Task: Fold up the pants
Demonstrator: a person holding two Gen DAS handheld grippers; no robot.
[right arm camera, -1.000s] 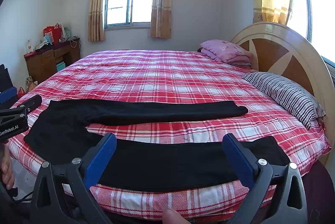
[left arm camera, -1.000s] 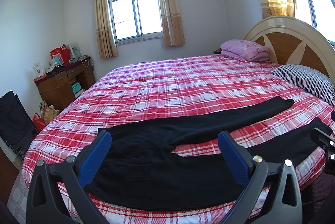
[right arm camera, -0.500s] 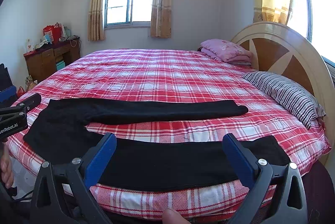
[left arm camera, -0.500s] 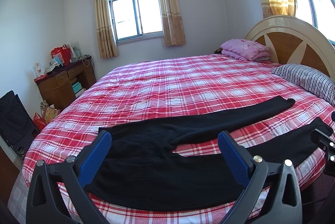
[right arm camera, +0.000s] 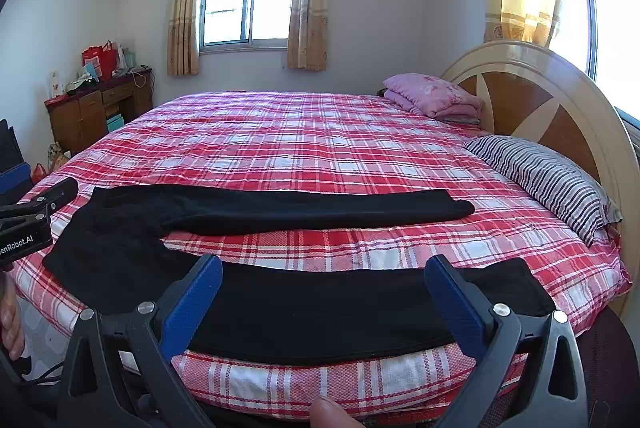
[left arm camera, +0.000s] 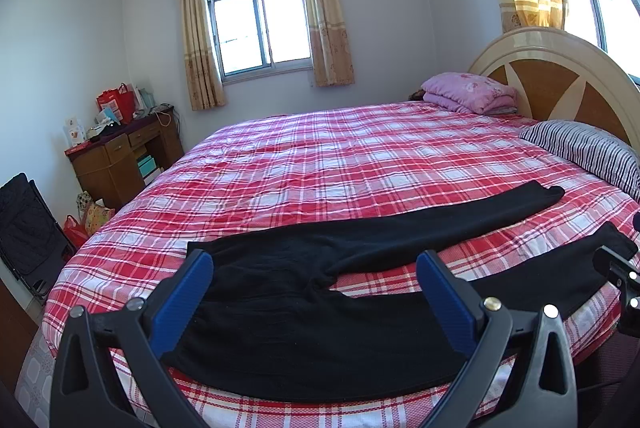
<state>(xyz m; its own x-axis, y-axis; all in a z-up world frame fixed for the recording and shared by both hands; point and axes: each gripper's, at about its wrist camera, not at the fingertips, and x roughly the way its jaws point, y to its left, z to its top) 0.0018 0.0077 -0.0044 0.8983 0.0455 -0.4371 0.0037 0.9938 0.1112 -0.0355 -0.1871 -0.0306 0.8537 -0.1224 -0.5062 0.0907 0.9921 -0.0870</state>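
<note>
Black pants [left arm camera: 304, 312] lie spread flat along the near edge of a red plaid bed [left arm camera: 360, 164]; left gripper [left arm camera: 316, 292] and right gripper [right arm camera: 324, 292] hover with fingers wide apart, holding nothing.

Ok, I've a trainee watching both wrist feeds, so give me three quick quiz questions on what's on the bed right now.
1. True or false: the black pants lie spread flat with the two legs apart.
2. Which pillow sits nearer the pant cuffs: A) the pink pillow, B) the striped pillow?
3. Fill in: both the left gripper and the right gripper have their jaws ____ and hold nothing.

Key: 1 true; 2 B; 3 open.
</note>
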